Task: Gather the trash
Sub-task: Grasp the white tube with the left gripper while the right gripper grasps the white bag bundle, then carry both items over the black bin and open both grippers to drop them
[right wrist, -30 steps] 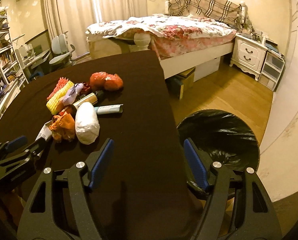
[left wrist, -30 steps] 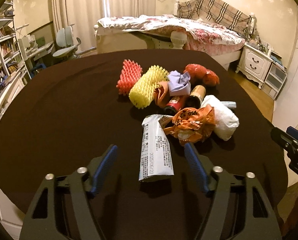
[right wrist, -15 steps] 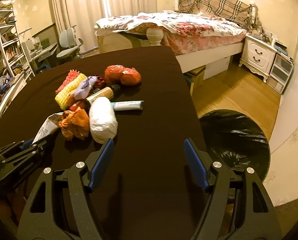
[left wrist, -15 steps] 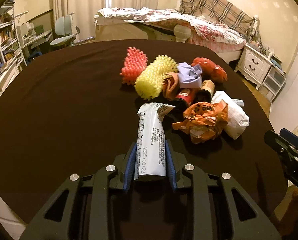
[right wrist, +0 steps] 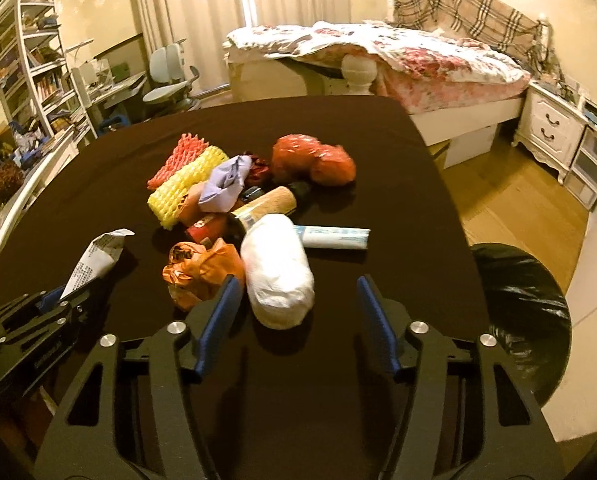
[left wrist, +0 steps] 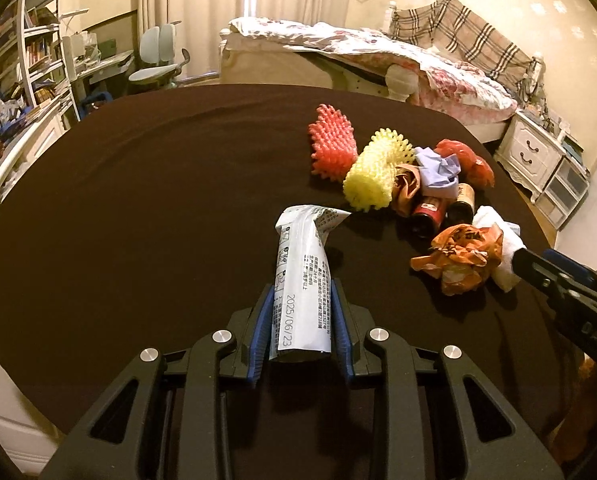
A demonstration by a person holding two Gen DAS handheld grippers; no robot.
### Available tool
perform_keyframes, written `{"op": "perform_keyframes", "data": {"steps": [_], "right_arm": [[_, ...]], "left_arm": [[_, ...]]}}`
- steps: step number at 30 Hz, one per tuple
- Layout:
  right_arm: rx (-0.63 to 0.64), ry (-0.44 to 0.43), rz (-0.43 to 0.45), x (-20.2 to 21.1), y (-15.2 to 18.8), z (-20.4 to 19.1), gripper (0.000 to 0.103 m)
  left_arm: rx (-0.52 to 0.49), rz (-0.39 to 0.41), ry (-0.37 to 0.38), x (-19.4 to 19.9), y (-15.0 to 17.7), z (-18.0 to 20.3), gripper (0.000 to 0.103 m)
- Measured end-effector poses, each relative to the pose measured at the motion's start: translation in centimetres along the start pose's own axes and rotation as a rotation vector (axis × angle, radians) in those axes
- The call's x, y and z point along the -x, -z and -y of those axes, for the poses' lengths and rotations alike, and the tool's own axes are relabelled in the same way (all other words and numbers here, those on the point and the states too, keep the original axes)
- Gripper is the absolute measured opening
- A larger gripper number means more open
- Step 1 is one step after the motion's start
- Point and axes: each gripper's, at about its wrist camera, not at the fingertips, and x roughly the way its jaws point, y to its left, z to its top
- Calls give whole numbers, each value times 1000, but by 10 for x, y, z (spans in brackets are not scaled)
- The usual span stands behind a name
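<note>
My left gripper [left wrist: 301,308] is shut on a white printed wrapper [left wrist: 302,280] and holds it lifted off the dark table [left wrist: 138,200]; the wrapper also shows in the right wrist view [right wrist: 94,260]. My right gripper [right wrist: 298,296] is open around the near end of a white wadded bag [right wrist: 276,270]. An orange crumpled bag [right wrist: 202,268] lies just left of it. Behind lie a yellow foam net [right wrist: 184,184], a red foam net [right wrist: 178,154], purple paper [right wrist: 226,180], a bottle [right wrist: 266,206], a white tube [right wrist: 334,237] and a red bag [right wrist: 312,160].
A bin lined with a black bag [right wrist: 518,312] stands on the floor right of the table. A bed [right wrist: 378,56] is behind, a white nightstand [right wrist: 554,128] at the right, a desk with a chair [right wrist: 166,80] and shelves [right wrist: 30,76] at the left.
My left gripper closed on the white wrapper and lifted it. My right gripper moved left and forward from the bin side until the white wadded bag sits between its open fingers.
</note>
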Motion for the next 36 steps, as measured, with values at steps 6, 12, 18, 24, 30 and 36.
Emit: {"op": "perform_keyframes", "data": {"steps": [6,12,18,24,30,36], "right_arm": [[-7,-66,-37,-10,1,-3,29],[-10,-61,-7,1,3,2,27],[-37,-28,31,18,5,21,27],[-104,40,62,36,14,59,27],[-195,127,94,53,23,109,27],[-265,206,113,65,33,152,28]], "left_arm": [[-7,9,3,1,-1,3,30],[-7,23,14,7,-3,8,30],[-23,48,36,19,-7,22,30],[-73,80,82,32,-12,54,30],[-166,95,160,33,-15,106,30],[-251,103,239,27,-15,163,30]]}}
